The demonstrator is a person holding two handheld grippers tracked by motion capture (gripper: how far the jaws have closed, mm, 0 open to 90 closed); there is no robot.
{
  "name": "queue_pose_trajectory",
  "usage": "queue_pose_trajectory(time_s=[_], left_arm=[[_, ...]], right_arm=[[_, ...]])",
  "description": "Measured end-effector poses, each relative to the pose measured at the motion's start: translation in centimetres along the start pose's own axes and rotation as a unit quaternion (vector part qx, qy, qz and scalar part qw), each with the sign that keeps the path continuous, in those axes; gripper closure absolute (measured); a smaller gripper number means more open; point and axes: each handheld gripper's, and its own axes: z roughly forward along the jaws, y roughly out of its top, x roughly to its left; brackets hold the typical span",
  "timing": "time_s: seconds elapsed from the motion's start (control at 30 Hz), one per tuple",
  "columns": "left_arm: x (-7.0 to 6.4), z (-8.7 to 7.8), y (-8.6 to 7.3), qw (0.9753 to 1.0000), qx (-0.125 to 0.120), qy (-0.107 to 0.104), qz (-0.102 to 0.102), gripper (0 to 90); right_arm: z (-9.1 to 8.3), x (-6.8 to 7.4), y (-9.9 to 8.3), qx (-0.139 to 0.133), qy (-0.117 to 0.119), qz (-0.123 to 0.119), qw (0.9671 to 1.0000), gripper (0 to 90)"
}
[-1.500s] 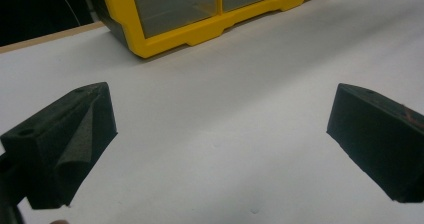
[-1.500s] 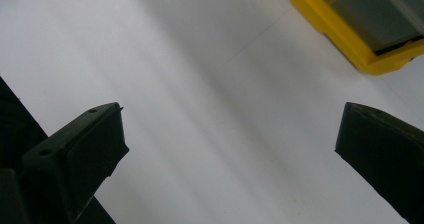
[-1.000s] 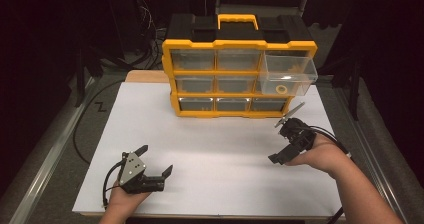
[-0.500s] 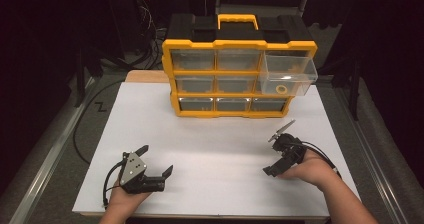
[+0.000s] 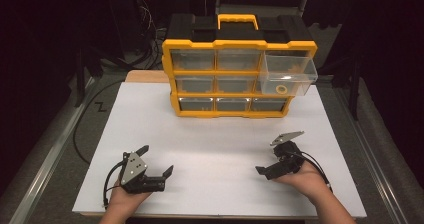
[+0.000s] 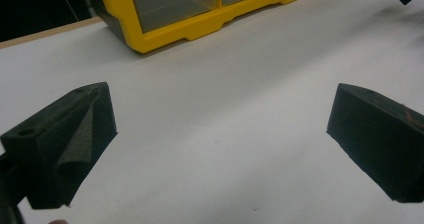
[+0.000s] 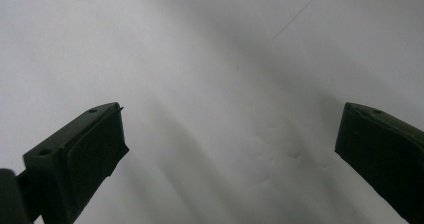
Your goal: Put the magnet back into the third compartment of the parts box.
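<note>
Two tools in play: left tool (image 5: 155, 160) and right tool (image 5: 281, 153) both sat low at the near edge of the white bench (image 5: 215, 134), each in one of the person's hands.

Left tool state: jaws spread wide with nothing between them, just bare white surface in the left gripper view (image 6: 220, 134).

Right tool state: same deal, jaws wide apart and empty, pointed down at plain white bench in the right gripper view (image 7: 230, 149).

Thing that mattered: the clear plastic drawer (image 5: 288, 75) pulled out of the top-right slot of the yellow-and-black plastic parts organiser (image 5: 239, 71), with a small yellow ring (image 5: 281, 89) lying inside near its front wall.

Where it lay: ahead of and a bit to the right of the right tool, up off the bench surface, at the far side.

Long axis: drawer stuck out toward the person, so I'd say pushing it shut meant going straight away along that line.

Nearer hand: right one, pretty clearly; the left tool was well apart from it, over on the other side.

Other drawers: the rest looked shut flush, contents too dim to tell.

Writing or brands: none I could read anywhere, no label on the organiser or its yellow carry handle (image 5: 237, 20).
</note>
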Motion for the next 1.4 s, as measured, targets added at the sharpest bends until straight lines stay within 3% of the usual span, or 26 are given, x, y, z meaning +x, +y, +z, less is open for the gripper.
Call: queue_pose_trajectory(time_s=[0.2,0.4,0.67,0.83,0.87,0.93,1.0,1.2,1.27,1.4], left_arm=[[0.0,0.0,0.0,1.0,0.001,-0.001,-0.002,0.6],[0.1,0.0,0.0,1.0,-0.001,-0.002,-0.006,0.6],[0.2,0.0,0.0,0.9999,-0.001,-0.005,-0.01,0.6],[0.2,0.1,0.0,0.9998,0.002,-0.012,-0.014,0.6],[0.2,0.2,0.0,0.9998,0.003,-0.014,-0.017,0.6],[0.2,0.4,0.0,0.9997,0.005,-0.016,-0.017,0.5],[0.2,0.4,0.0,0.9997,0.005,-0.018,-0.018,0.4],[0.2,0.4,-0.1,0.9997,0.003,-0.014,-0.017,0.4],[0.2,0.4,-0.1,0.9997,0.003,-0.012,-0.019,0.3],[0.1,0.5,-0.1,0.9997,0.003,-0.015,-0.018,0.2]], right_arm=[[-0.1,0.3,-0.8,-0.057,-0.007,0.002,0.9984,1.1],[-0.7,0.6,-1.5,-0.136,-0.016,0.012,0.9906,1.1],[-1.4,0.8,-2.8,-0.23,-0.02,0.034,0.9723,1.1],[-1.7,0.7,-5.0,-0.294,-0.04,0.05,0.9536,1.0],[-1.8,0.6,-5.5,-0.299,-0.043,0.054,0.9518,1.0],[-2.0,0.4,-6.1,-0.295,-0.034,0.06,0.9529,1.0],[-2.1,0.3,-6.3,-0.294,-0.046,0.053,0.9533,1.1],[-2.1,0.4,-5.8,-0.318,-0.057,0.049,0.9451,1.0],[-2.0,0.5,-5.6,-0.319,-0.06,0.046,0.9447,1.1],[-1.9,0.6,-5.7,-0.312,-0.056,0.041,0.9476,1.1]])
